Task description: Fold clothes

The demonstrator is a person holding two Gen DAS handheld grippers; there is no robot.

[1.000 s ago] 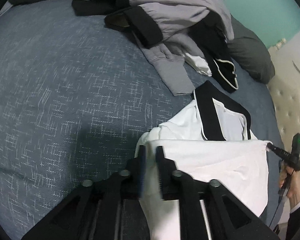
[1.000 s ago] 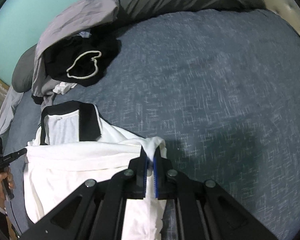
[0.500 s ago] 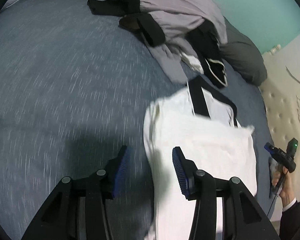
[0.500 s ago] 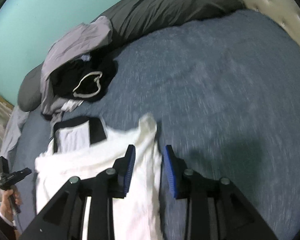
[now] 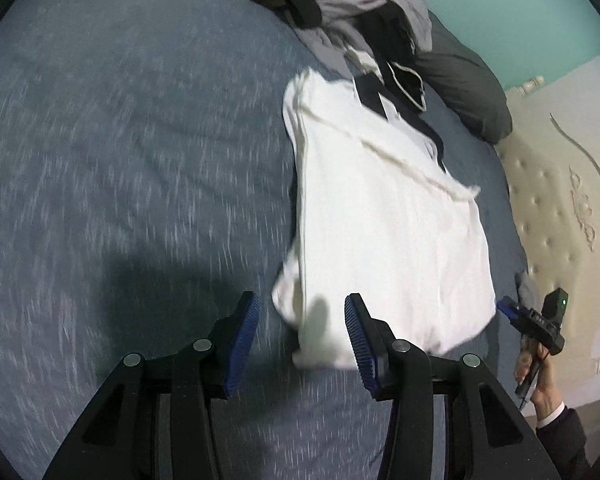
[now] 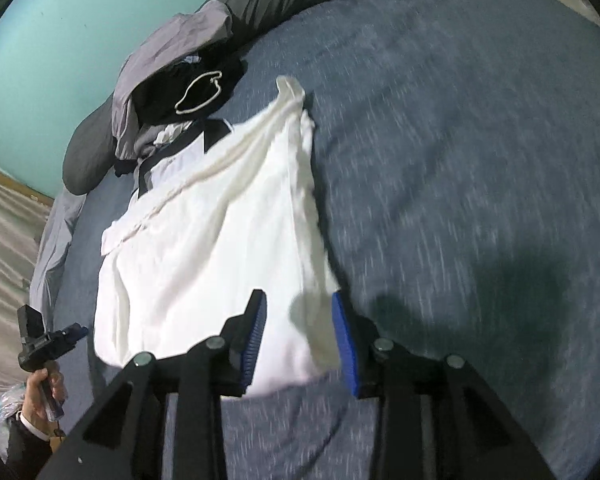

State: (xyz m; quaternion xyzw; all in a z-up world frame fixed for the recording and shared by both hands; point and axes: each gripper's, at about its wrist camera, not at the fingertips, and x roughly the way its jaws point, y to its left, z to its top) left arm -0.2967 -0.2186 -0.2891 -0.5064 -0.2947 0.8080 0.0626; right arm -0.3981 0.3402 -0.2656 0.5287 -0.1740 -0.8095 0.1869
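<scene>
A white shirt (image 5: 388,220) with a black collar lies folded on the blue bedspread (image 5: 120,140). My left gripper (image 5: 302,308) stands open just short of the shirt's near left corner, with no pad on the cloth. In the right wrist view the same shirt (image 6: 212,248) lies ahead. My right gripper (image 6: 299,304) is open and its jaws are opening. The shirt's near right corner shows between them, and the pads are clear of it. Each gripper also shows in the other's view: the right gripper (image 5: 508,310) in a hand, the left gripper (image 6: 74,334) likewise.
A pile of grey and black clothes (image 5: 352,4) (image 6: 172,80) lies beyond the shirt, against a dark grey pillow (image 5: 468,92). A cream tufted headboard (image 5: 560,200) borders the bed on one side. Bare bedspread (image 6: 460,140) stretches to the other side.
Both grippers have let go of the folded edge of the white shirt and opened. They have drawn back toward its near edge, and the shirt now lies flat, folded over.
</scene>
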